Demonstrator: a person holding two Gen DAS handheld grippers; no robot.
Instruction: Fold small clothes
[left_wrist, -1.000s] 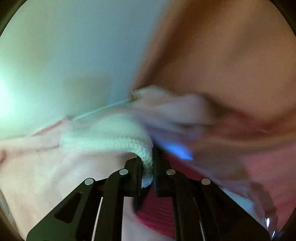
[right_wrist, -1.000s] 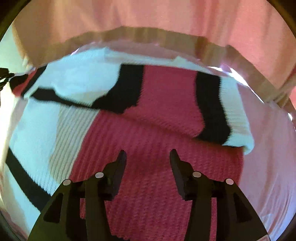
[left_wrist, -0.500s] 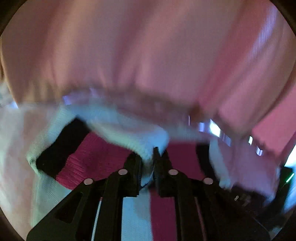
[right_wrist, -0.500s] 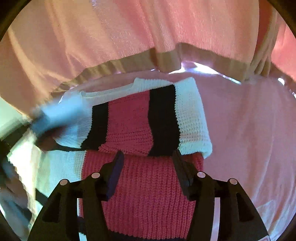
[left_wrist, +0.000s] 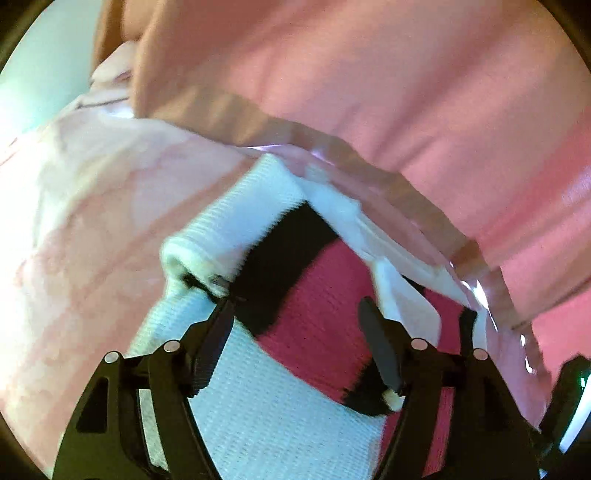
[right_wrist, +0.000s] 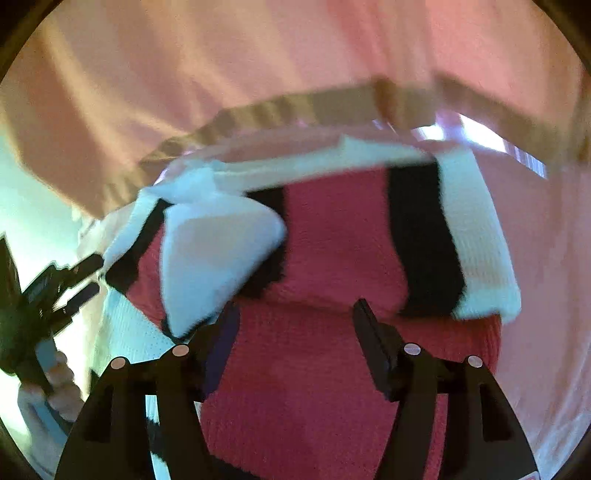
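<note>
A small knit sweater (left_wrist: 314, 314) in red, black and white lies on a pink cloth surface (left_wrist: 92, 229). Its white-cuffed sleeve (left_wrist: 236, 229) lies folded across the body just ahead of my left gripper (left_wrist: 295, 306), which is open and empty over the sweater. In the right wrist view the sweater (right_wrist: 332, 350) has both sleeves folded in: one white cuff (right_wrist: 218, 258) at left, the other cuff (right_wrist: 480, 251) at right. My right gripper (right_wrist: 293, 314) is open and empty above the red body. The left gripper (right_wrist: 62, 284) shows at that view's left edge.
A pink garment with a tan ribbed hem (right_wrist: 295, 107) on the person fills the top of both views, close behind the sweater. The pink cloth (right_wrist: 546, 295) extends right of the sweater. A pale surface (left_wrist: 37, 66) lies far left.
My left gripper carried the white cuff across over the sweater body and opened, letting the sleeve go. My right gripper stayed open and shifted slightly over the red body.
</note>
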